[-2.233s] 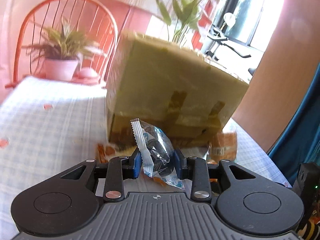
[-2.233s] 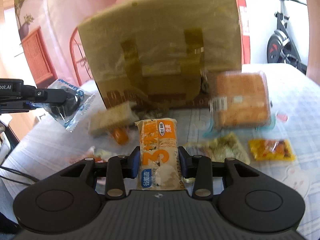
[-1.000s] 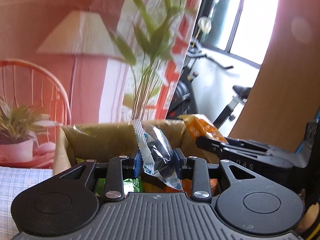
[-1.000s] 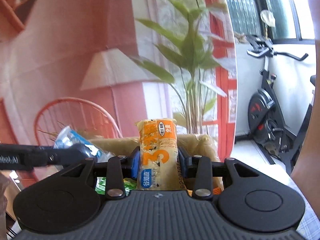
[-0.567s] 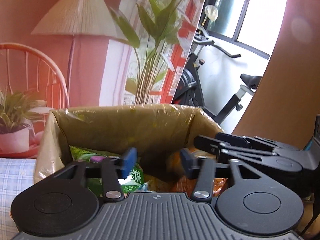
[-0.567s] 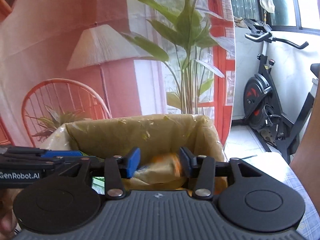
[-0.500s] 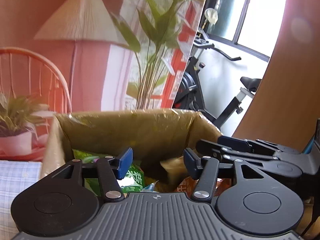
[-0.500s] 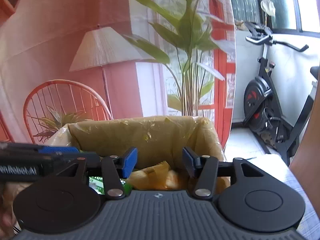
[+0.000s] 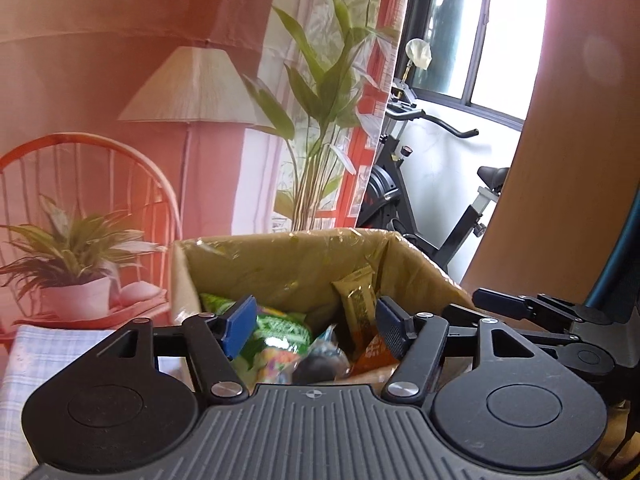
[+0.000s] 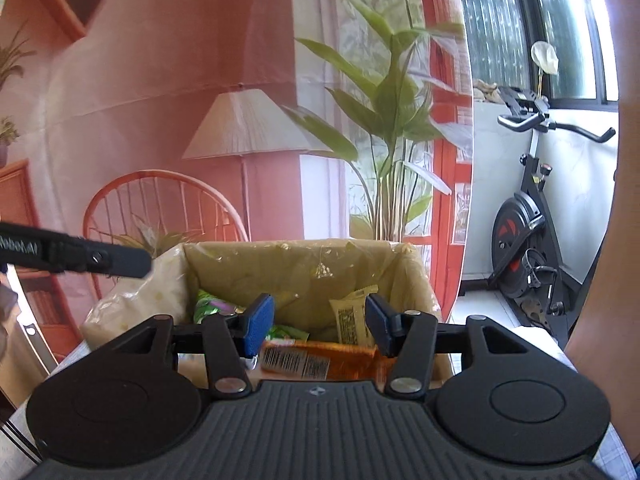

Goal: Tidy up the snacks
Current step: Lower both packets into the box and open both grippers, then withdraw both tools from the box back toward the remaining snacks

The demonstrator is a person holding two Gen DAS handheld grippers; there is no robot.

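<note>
A tall cardboard box (image 9: 280, 256) lined with yellowish plastic stands on the table, its top open; it also shows in the right wrist view (image 10: 304, 268). Inside lie several snacks: a green packet (image 9: 280, 328), a brown bar (image 9: 358, 304), an orange packet (image 10: 316, 358) and a dark cookie in clear wrap (image 9: 320, 364). My left gripper (image 9: 316, 326) is open and empty above the box mouth. My right gripper (image 10: 316, 324) is open and empty above the same box. The right gripper's arm (image 9: 532, 312) shows at the right in the left wrist view.
A checked tablecloth (image 9: 36, 352) covers the table. A backdrop with a printed lamp, red chair and plants (image 9: 192, 92) stands behind. An exercise bike (image 10: 532, 232) stands at the right by the window.
Both grippers rose over the box, opened and let go of the cookie packet and the orange packet, which now lie inside. The jaws have since opened wider.
</note>
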